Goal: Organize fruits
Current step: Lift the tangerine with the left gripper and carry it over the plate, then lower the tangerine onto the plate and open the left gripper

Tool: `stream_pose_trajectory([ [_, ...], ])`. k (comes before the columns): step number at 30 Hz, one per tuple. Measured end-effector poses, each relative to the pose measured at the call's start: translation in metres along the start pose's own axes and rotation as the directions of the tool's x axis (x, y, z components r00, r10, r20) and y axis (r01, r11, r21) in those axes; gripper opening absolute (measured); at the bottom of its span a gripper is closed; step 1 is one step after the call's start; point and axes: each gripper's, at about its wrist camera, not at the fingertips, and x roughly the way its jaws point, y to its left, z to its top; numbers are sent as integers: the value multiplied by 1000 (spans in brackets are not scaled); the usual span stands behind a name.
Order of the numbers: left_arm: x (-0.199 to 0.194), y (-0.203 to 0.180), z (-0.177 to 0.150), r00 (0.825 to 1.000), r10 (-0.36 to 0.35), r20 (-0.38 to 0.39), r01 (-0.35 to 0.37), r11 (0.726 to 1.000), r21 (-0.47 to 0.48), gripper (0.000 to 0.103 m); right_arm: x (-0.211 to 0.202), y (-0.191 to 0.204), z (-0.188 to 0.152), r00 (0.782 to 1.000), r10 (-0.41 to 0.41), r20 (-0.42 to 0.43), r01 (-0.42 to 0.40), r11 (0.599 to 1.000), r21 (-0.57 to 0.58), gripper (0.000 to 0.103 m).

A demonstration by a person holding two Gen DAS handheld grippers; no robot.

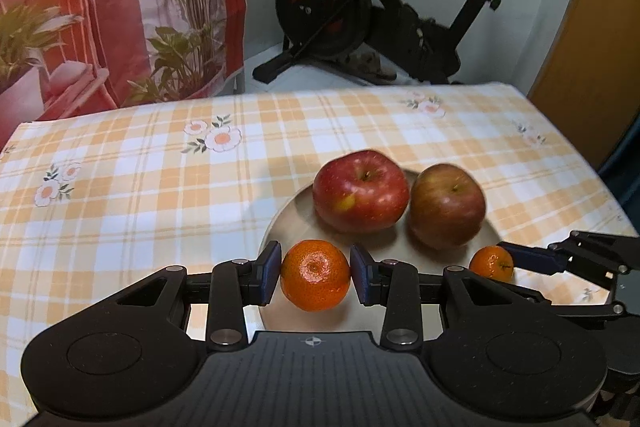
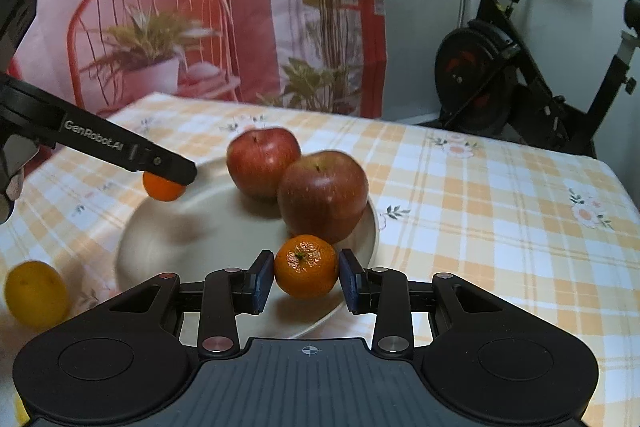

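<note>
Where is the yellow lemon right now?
The lemon shows only in the right wrist view, at the far left edge, lying on the checked tablecloth just outside the plate, on the left gripper's side.

The lemon [image 2: 35, 293] near the left edge is pretty blurry, and the plate [image 2: 168, 227] rim is smeared too. The exercise bike [image 2: 520, 75] gets cut off on the right.
</note>
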Motion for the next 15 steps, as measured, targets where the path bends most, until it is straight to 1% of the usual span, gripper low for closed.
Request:
stream_pose_trajectory([
  [4, 12, 1, 0, 1000, 16, -7, -16, 999, 32, 40, 9, -2, 0, 1000, -2, -9, 1, 1000, -14, 33],
  [9, 22, 4, 2, 1000, 15, -9, -15, 999, 30, 40, 16, 1, 2, 1000, -11, -21, 10, 998, -57, 33],
  [15, 30, -1, 3, 1000, 21, 4, -21, 998, 52, 40, 20, 2, 2, 1000, -13, -22, 11, 997, -71, 33],
])
